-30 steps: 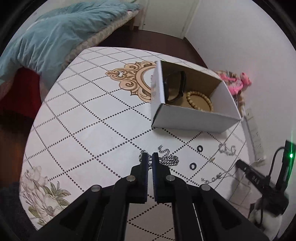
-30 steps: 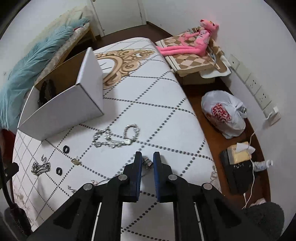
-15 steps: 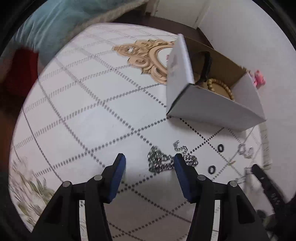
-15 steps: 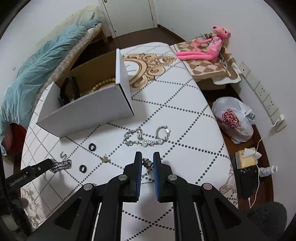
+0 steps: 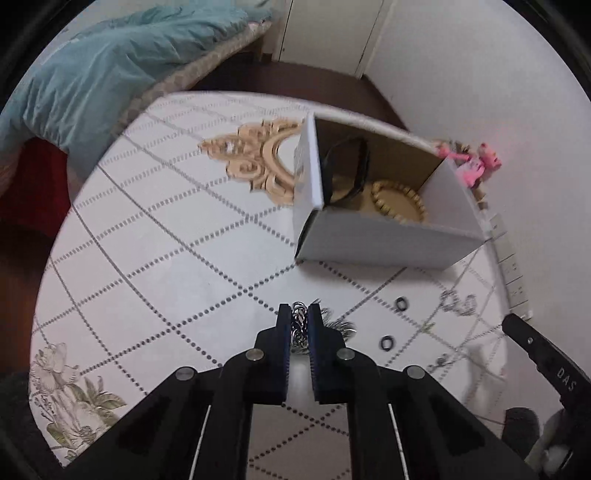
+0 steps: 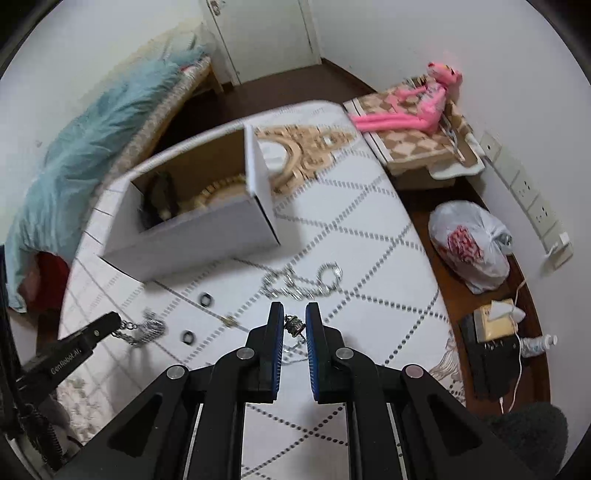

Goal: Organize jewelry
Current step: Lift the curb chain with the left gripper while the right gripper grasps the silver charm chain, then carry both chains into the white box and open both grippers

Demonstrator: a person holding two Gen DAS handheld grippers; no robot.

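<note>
- Left claw [image 5: 299,314] has just been closing and clamps a chunky silver chain [image 5: 300,326] on the white patterned surface [image 5: 166,240].
- Right claw [image 6: 294,314] pinches a small silver charm [image 6: 294,325] on a thin chain.
- Open white cardboard box [image 5: 388,240] sits just beyond, holding a wooden bead bracelet [image 5: 399,201].

A bedroom in a home. A bed [image 6: 173,107] with a rumpled teal duvet [image 5: 110,62] stands along one wall beside a white door [image 6: 266,33], on a dark wooden floor [image 6: 491,295]. A pink plush toy [image 6: 417,107] lies on a checked cushion [image 6: 413,147] by the wall, under a row of wall sockets [image 6: 532,199]. A tied plastic bag [image 6: 472,247] and a tissue box [image 6: 495,325] sit on the floor. The worktop [image 5: 166,240] wears a white patterned cloth printed with gold scrollwork and flowers, and carries an open cardboard box [image 5: 376,243] and scattered jewelry
</note>
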